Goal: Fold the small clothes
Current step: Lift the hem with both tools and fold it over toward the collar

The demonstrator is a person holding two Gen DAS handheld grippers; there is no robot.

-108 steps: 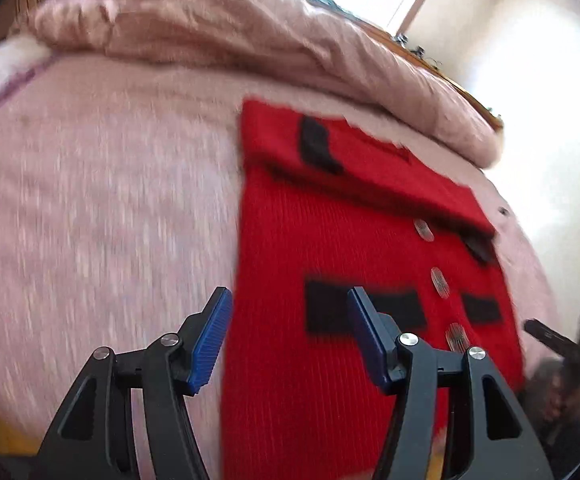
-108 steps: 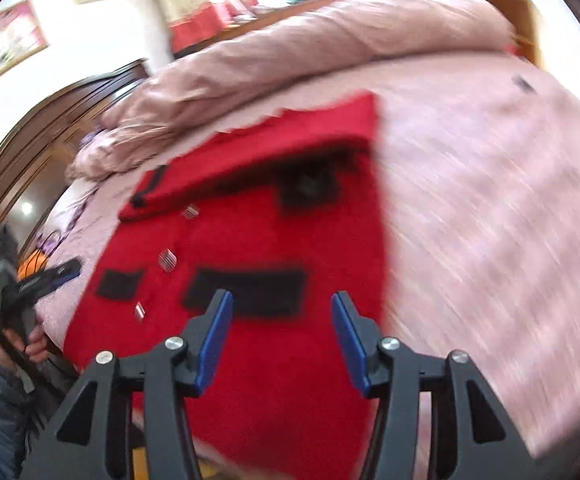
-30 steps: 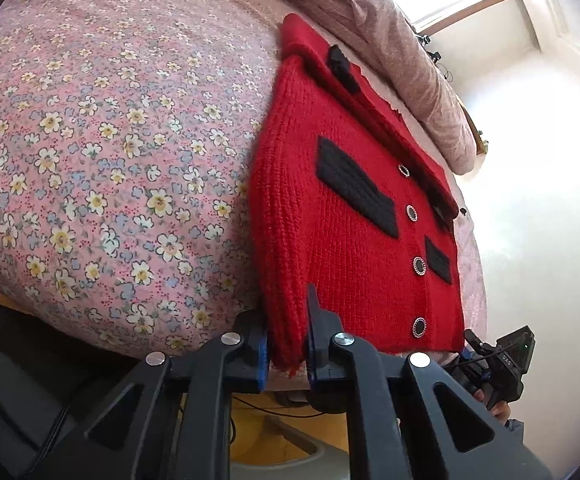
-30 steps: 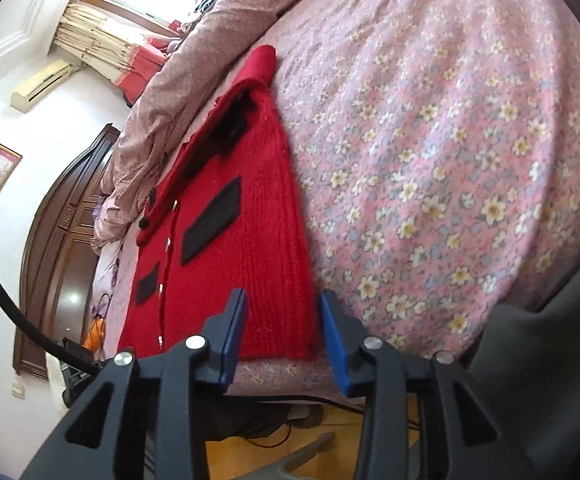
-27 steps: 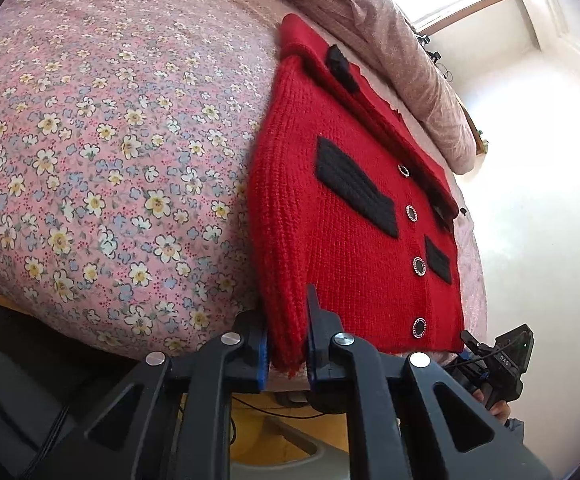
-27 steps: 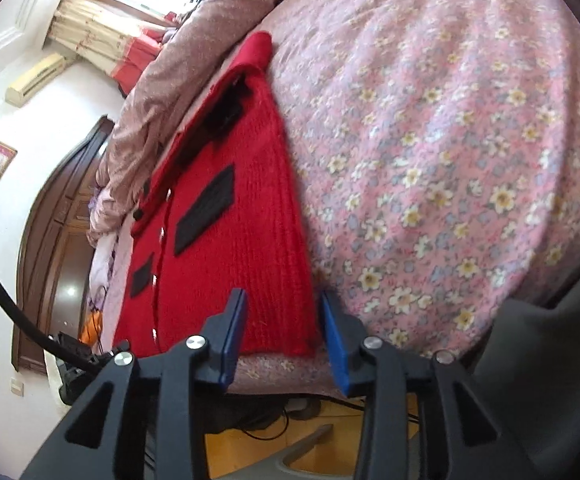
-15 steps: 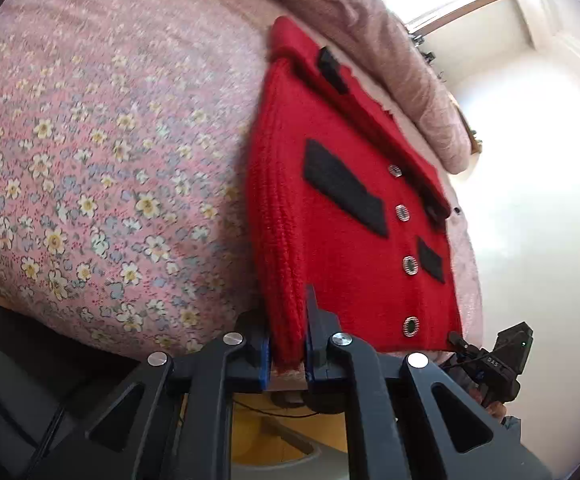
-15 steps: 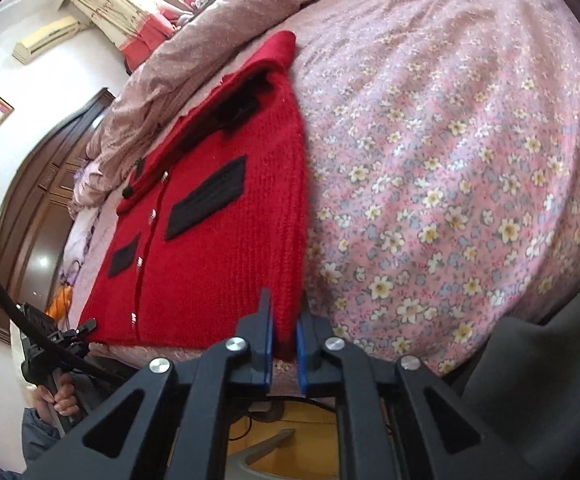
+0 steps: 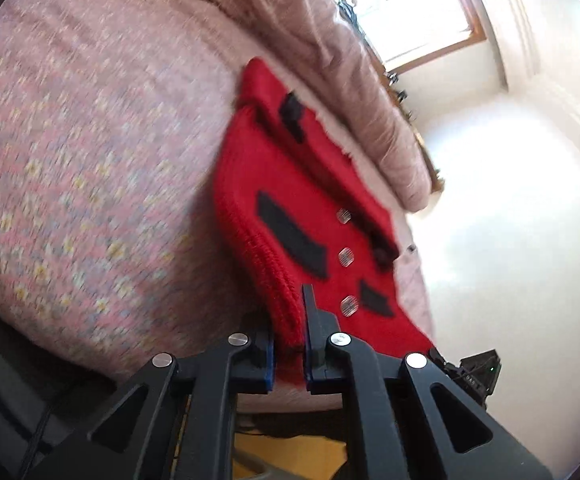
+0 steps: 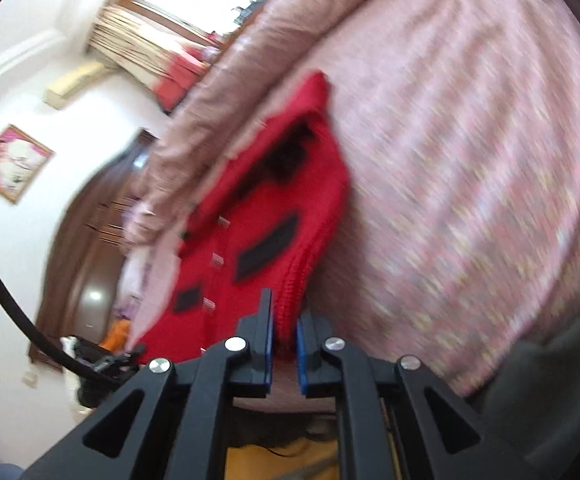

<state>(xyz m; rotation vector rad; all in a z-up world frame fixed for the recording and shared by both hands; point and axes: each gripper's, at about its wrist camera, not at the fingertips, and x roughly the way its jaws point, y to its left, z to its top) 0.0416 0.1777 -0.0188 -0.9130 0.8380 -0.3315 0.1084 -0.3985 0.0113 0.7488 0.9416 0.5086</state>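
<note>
Red knitted cardigan (image 9: pixel 290 216) with black rectangular patches and a row of silver buttons (image 9: pixel 345 257) lies on the bed, its far part flat on the cover and its near hem lifted off at both corners. In the left wrist view the garment's thick ribbed left edge runs from the far collar down to the near corner, where the left hand-held gripper (image 9: pixel 289 344) has its blue-padded fingers pressed together on the knit, pinching that corner. In the right wrist view the same cardigan (image 10: pixel 258 216) slopes away to the left, and the right hand-held gripper (image 10: pixel 286 336) pinches the other near corner, the ribbed edge bunched between its two blue pads. A folded-over collar band with a black tab sits at the garment's far end.

Under the cardigan is a pink bed cover with a small floral print (image 9: pixel 82 160), blurred in both views. Beyond the collar, along the far side of the bed, lies a rolled dusty-pink quilt (image 9: pixel 330 52). Farther off, the left wrist view shows a bright wood-framed window (image 9: pixel 418 12) and white wall at far right. The right wrist view shows beige curtains (image 10: pixel 130 40), a pink framed picture (image 10: pixel 12 162) on the white wall at left, and a dark wooden arched wardrobe (image 10: pixel 90 248) below it.
</note>
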